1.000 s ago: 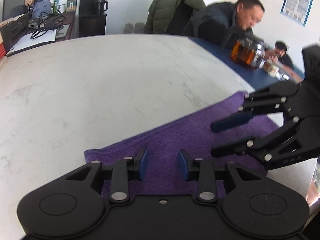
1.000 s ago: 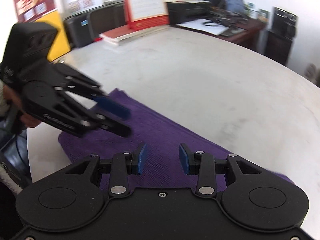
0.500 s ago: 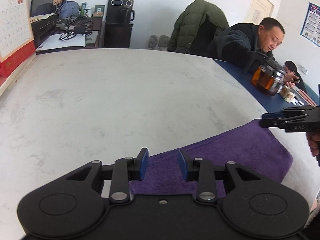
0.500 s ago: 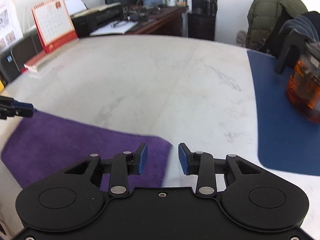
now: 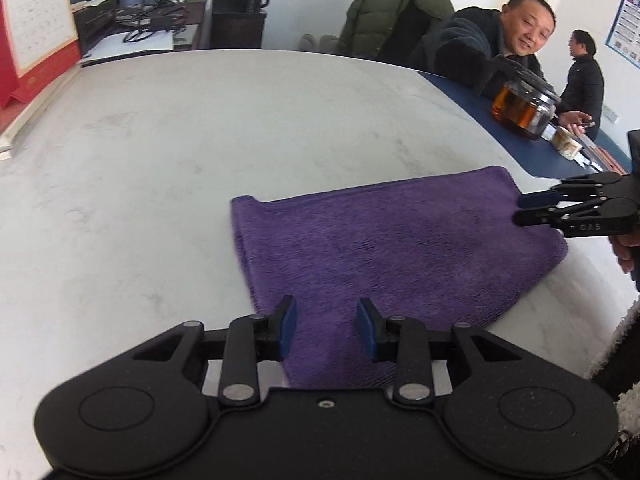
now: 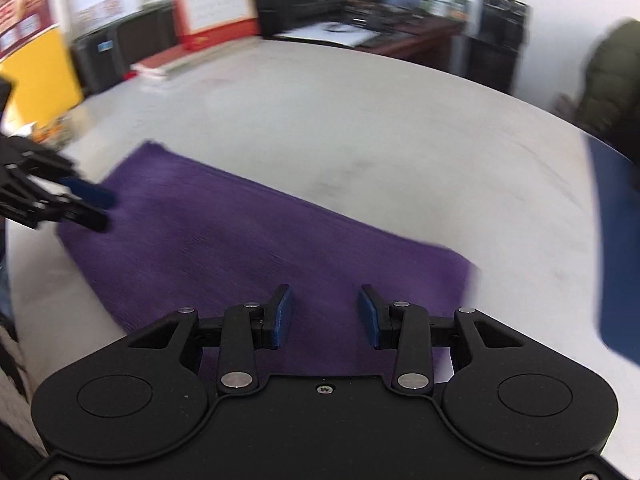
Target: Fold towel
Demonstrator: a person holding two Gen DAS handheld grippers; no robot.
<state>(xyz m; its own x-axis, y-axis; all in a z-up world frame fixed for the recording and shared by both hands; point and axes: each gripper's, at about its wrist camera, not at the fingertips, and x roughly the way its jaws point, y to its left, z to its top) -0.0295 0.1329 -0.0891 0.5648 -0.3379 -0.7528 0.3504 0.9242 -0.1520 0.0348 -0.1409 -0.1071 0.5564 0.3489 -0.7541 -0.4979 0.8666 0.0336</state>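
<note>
A purple towel (image 5: 380,240) lies flat on the white marble table (image 5: 200,140), folded into a wide band. My left gripper (image 5: 325,308) hovers over its near left part, jaws apart with only towel below them. My right gripper (image 5: 524,208) shows at the towel's right end, its fingers slightly apart and empty. In the blurred right wrist view the right gripper (image 6: 325,296) hangs over the near right part of the towel (image 6: 240,240), its jaws opening a little with nothing between them. The left gripper (image 6: 96,208) reaches in at the towel's left end.
A blue mat (image 5: 520,148) on the right carries a glass teapot (image 5: 524,114) and small items, with a seated person (image 5: 472,52) leaning on it. A red desk calendar (image 5: 36,28) stands at the far left edge. The table's near edge runs just past the towel.
Both grippers moved apart from over the towel's middle toward its two ends. The right wrist view swung away to the right, then back onto the towel. The towel has stayed flat.
</note>
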